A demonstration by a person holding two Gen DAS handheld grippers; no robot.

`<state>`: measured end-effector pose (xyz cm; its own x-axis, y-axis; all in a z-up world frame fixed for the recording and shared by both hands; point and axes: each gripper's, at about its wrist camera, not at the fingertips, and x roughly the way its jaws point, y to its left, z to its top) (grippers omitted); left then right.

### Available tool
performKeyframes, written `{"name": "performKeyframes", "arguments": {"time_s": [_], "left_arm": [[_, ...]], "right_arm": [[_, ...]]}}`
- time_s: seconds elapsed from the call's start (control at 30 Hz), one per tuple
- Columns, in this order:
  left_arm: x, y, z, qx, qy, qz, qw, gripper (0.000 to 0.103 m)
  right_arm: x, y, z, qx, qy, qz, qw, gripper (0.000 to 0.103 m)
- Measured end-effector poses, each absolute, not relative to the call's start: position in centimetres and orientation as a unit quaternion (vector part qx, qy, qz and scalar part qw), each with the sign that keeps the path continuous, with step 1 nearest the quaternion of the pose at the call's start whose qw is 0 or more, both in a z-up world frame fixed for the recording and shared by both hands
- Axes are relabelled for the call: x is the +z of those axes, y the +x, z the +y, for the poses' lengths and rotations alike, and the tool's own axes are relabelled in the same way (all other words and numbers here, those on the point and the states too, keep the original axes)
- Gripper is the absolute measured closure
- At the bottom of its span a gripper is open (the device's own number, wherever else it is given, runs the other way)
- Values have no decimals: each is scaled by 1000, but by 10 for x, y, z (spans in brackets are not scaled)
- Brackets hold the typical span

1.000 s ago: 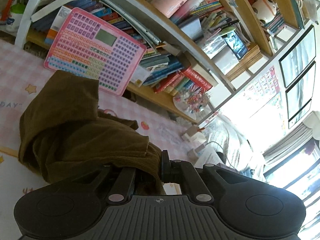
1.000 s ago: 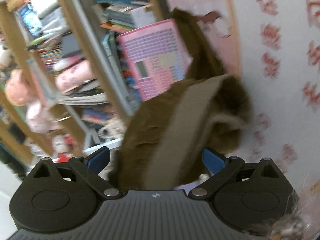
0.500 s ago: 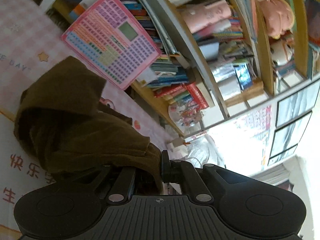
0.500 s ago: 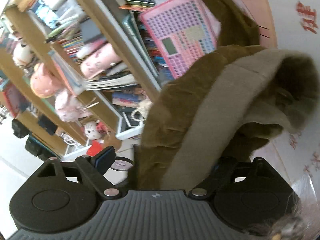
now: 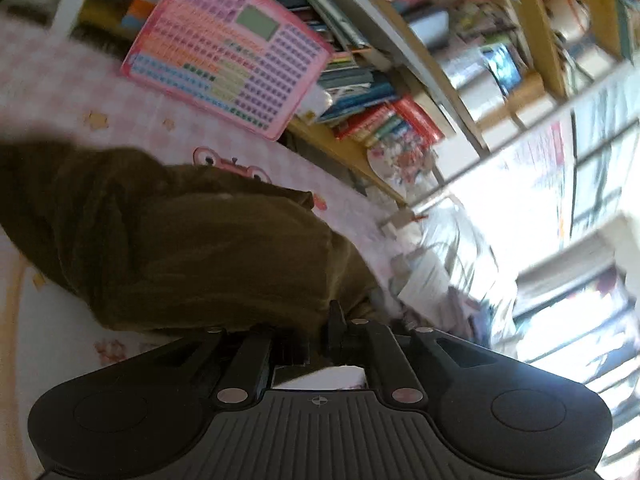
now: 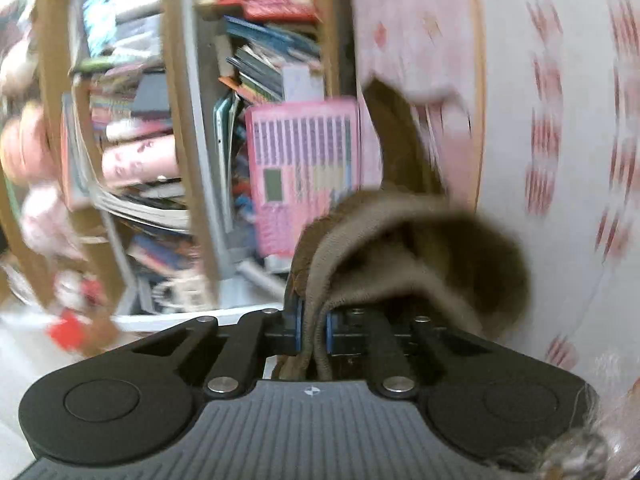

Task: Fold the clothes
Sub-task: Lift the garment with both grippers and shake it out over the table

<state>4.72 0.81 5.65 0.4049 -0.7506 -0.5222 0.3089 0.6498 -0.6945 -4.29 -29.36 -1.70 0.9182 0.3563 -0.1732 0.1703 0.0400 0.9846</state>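
Both hand-held grippers grip one brown garment over a pink play mat. In the right wrist view, the right hand-held gripper has just clamped shut: its blue pads pinch a doubled fold of the brown garment, whose paler beige lining shows along the pinched edge. The cloth bulges forward from the jaws and a darker part trails away toward the shelves.

In the left wrist view, the left hand-held gripper is drawn nearly closed, its jaws having just eased slightly, with the brown garment bunched between its black fingers and spilling ahead in a heap onto the mat. Whether the pads there still press the cloth cannot be told, as the fabric hides them.

The play mat beneath is pink check with small stars and a cartoon face; red characters printed on its white part are too blurred to read.

Beyond the garment, a pink learning tablet with rows of coloured keys and a small grey-green screen leans against the bookshelf. Its key labels cannot be read. The shelves are crammed with children's books, their spine titles illegible, and plush toys sit in the blurred compartments at the far edge.
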Motion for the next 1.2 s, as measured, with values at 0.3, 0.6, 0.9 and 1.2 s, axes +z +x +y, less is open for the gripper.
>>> {"name": "performKeyframes", "arguments": {"time_s": [0.3, 0.6, 0.9, 1.2], "left_arm": [[63, 47, 104, -297, -282, 373, 833, 87], [43, 50, 195, -213, -358, 346, 840, 87], [19, 47, 232, -171, -337, 384, 843, 87], [10, 74, 196, -220, -242, 421, 846, 87]], "right_arm": [[213, -24, -315, 73, 340, 55, 936, 94], [197, 76, -163, 218, 151, 272, 925, 94], [-43, 64, -33, 206, 107, 550, 803, 94], [-31, 42, -24, 201, 119, 530, 815, 69]]}}
